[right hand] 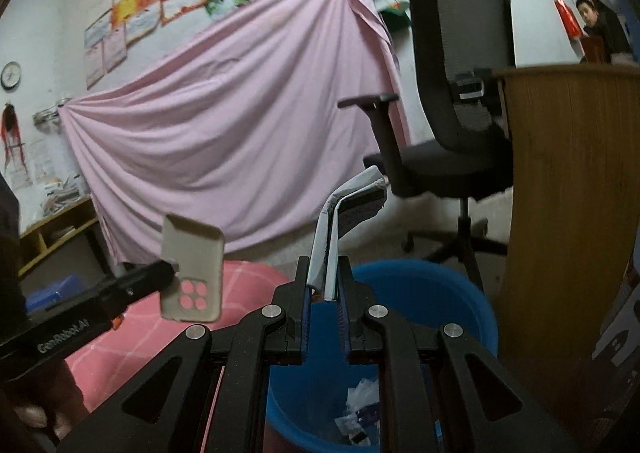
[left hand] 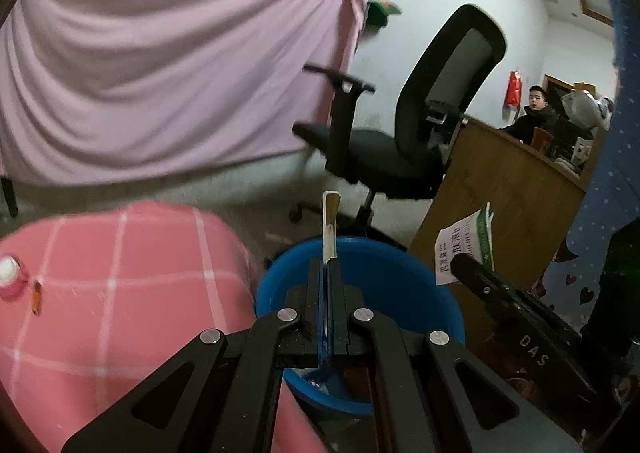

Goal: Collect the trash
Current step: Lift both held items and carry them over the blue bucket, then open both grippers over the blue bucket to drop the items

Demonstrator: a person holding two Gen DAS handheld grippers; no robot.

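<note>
Claws over blue bin (right hand: 420,293): left claw (left hand: 327,269) clamps flat card (left hand: 330,225); right claw (right hand: 326,273) clamps folded carton (right hand: 352,209), probably medicine packaging, tilted toward 1 o'clock.

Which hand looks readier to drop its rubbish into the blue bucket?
Probably the left. Its gripper holds the flat card directly over the blue bucket, while the right gripper holds the folded paper nearer the rim.

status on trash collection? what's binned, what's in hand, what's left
Binned: some scraps already lie in the blue bucket. In hand: left gripper shut on a flat cardboard piece; right gripper shut on a flattened printed box, both near the bucket. Left: release both; small items remain on the pink checked cloth.
</note>
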